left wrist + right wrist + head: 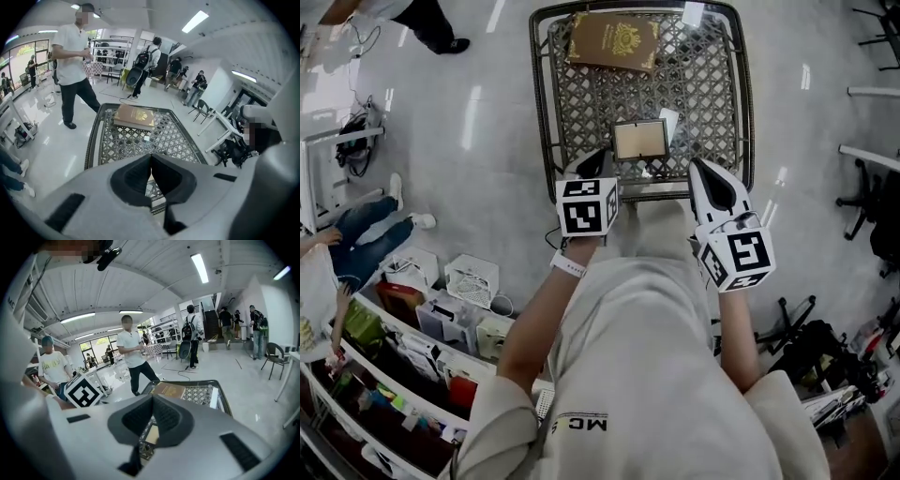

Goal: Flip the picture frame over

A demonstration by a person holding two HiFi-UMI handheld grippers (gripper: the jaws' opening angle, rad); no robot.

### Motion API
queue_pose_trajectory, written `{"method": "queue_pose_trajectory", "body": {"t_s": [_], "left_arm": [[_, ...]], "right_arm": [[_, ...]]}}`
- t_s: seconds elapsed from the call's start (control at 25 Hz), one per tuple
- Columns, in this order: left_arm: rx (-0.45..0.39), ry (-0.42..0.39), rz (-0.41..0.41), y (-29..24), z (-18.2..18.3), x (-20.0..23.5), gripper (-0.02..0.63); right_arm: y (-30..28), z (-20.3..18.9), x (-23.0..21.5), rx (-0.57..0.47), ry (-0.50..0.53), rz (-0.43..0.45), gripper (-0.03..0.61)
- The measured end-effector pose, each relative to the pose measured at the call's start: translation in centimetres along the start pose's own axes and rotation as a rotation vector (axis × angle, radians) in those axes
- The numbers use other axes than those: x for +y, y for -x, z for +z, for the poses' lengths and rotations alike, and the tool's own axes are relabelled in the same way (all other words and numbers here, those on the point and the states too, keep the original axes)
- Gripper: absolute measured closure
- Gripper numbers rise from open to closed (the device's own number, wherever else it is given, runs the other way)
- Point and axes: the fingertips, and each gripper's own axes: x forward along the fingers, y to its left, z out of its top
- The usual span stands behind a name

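Where one frame [640, 140] rests, one book [613, 40]

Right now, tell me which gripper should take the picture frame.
Probably left: the left gripper sits nearer the picture frame edge than the right gripper. Both are shut and empty.

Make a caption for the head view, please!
Both shut, the left claw and right claw hang above a picture frame and book on a metal table.

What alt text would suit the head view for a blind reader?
From above: a person holds the left gripper and right gripper, both shut and empty, at the near edge of a lattice table, a small picture frame on it between them. A brown book lies at the far end.
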Motion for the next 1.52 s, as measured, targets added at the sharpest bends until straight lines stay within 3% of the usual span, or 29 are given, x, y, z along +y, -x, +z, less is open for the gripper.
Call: {"method": "queue_pose_trajectory", "body": {"t_s": [0.32,0.64,0.84,1.52], "left_arm": [[-0.143,-0.032,-0.029,7.0,3.3,-0.4,0.588],[-0.249,-0.13,-0.091,11.7,7.0,-1.7,0.589],[-0.285,-0.192,-0.088,12.5,8.4,-2.3,0.589],[-0.326,-0.242,-0.111,13.3,9.3,-4.9,0.589]], "right_arm": [[1.3,1.8,3.2,-0.055,0.034,-0.008,0.561],[1.8,2.8,4.6,-0.1,0.043,-0.018,0.561],[1.4,3.9,4.9,-0.119,0.046,-0.006,0.562],[2.1,5.9,5.2,-0.145,0.113,0.033,0.561]]}}
